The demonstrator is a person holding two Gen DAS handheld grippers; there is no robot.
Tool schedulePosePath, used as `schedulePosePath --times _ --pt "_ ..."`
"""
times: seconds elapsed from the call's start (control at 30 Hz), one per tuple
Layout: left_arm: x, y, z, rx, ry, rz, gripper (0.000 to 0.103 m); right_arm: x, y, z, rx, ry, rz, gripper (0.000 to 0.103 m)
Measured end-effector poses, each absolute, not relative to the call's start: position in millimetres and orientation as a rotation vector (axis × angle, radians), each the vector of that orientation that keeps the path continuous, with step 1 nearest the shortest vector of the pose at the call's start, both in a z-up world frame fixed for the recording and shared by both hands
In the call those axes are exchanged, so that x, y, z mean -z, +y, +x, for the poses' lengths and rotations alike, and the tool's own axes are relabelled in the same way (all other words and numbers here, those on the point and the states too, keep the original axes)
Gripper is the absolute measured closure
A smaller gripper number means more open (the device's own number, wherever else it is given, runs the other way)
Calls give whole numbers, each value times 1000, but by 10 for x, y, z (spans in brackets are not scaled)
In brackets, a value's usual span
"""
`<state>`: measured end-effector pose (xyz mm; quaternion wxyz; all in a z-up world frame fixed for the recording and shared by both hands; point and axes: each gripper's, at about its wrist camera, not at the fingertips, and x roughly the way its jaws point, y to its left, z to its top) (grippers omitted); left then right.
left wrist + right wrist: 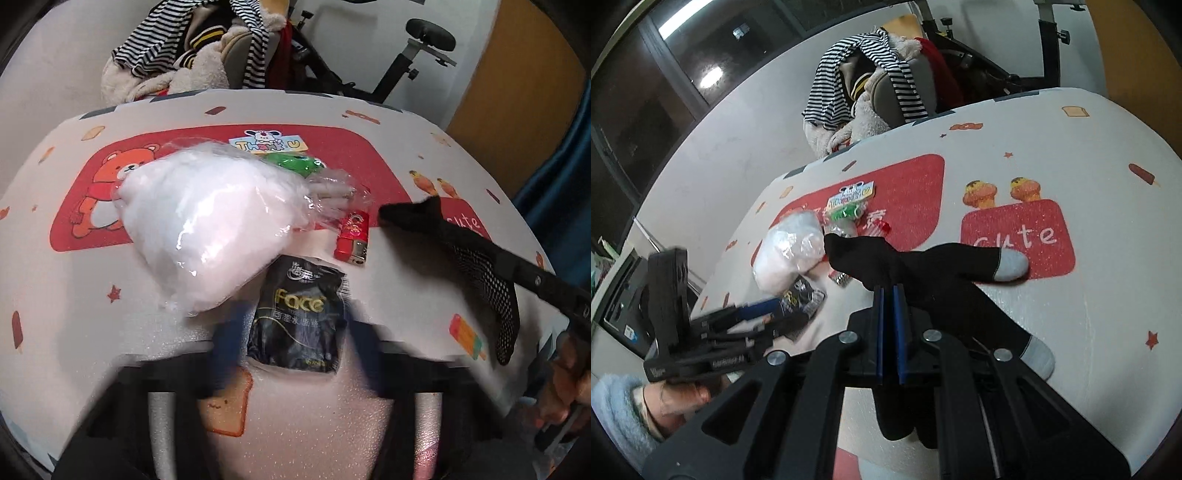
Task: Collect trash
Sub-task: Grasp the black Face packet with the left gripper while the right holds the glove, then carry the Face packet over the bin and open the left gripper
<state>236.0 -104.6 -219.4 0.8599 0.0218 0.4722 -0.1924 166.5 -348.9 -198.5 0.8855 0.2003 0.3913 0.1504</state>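
The right hand-held gripper is clamped on a black sock above the worktop. The left hand-held gripper, blurred, straddles a black "Face" packet near the worktop's near edge; whether its pads press it, I cannot tell.

White padded surface printed with cartoon motifs: red panel with a bear at centre left of the left wrist view, toast, popsicles, stars, a red "cute" panel at right. Lying on it, near mid-frame: clear bag of white stuffing, green toy on a "Thank U" card just behind it, red lighter to its right, black "Face" packet below it. Black socks with grey toes trailing onto the surface at centre of the right wrist view.
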Motion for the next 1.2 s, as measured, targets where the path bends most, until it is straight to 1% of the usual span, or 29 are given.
schedulePosePath --times 0.07,0.17,0.5,0.77,0.9,1.2 --pt "2181 -994 2339 416 999 7 75 1975 -3487 1643 -318 813 418 94" --pt "2138 -952 2215 423 982 26 79 1944 -3488 1604 -325 803 430 94" --pt "1721 -666 1593 457 872 -8 80 1719 -3361 1306 -362 753 478 94" --pt "1595 -424 972 491 837 10 80 1568 -3191 919 -391 727 524 94" --pt "1652 -260 637 505 853 35 80 1563 -3090 722 -404 725 535 94" --pt "2135 -97 154 530 982 76 80 1706 -2908 354 -415 746 544 94"
